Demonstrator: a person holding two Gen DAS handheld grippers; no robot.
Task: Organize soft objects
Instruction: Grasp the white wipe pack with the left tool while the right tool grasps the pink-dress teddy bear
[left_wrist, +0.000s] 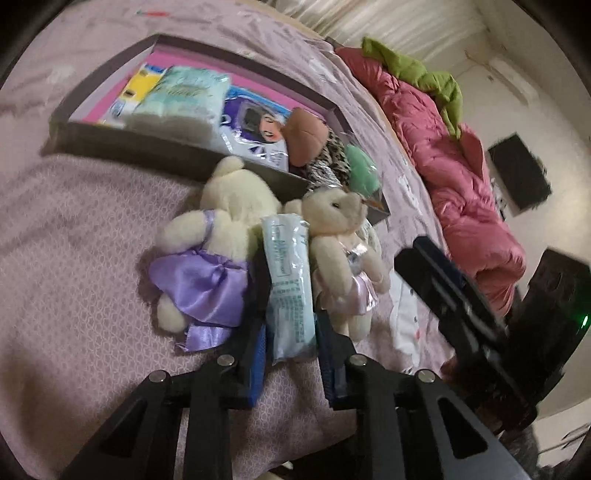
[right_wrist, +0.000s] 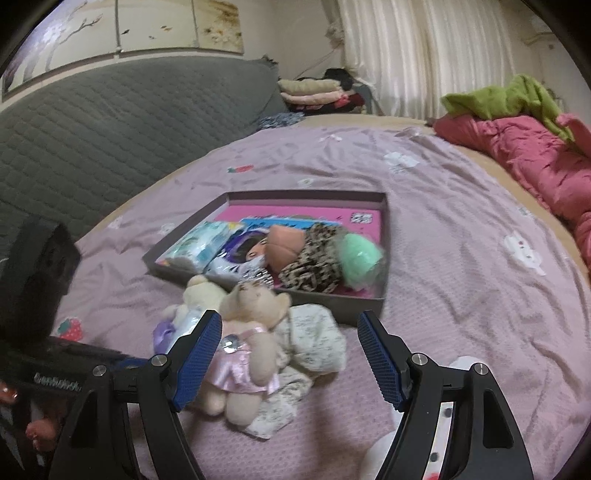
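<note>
My left gripper is shut on a pale blue tissue packet, held just above the bed between two cream teddy bears. One bear in a purple dress lies to its left; one in a pink dress lies to its right. A shallow dark box behind them holds tissue packs, a picture pack, a brown plush, leopard fabric and a green ball. My right gripper is open, hovering over the pink-dress bear and a white patterned cloth. The box lies beyond.
The bed has a lilac cover. A pink quilt with a green cloth lies along the far right edge. A grey padded headboard and folded clothes stand at the back. The other gripper's black body is at left.
</note>
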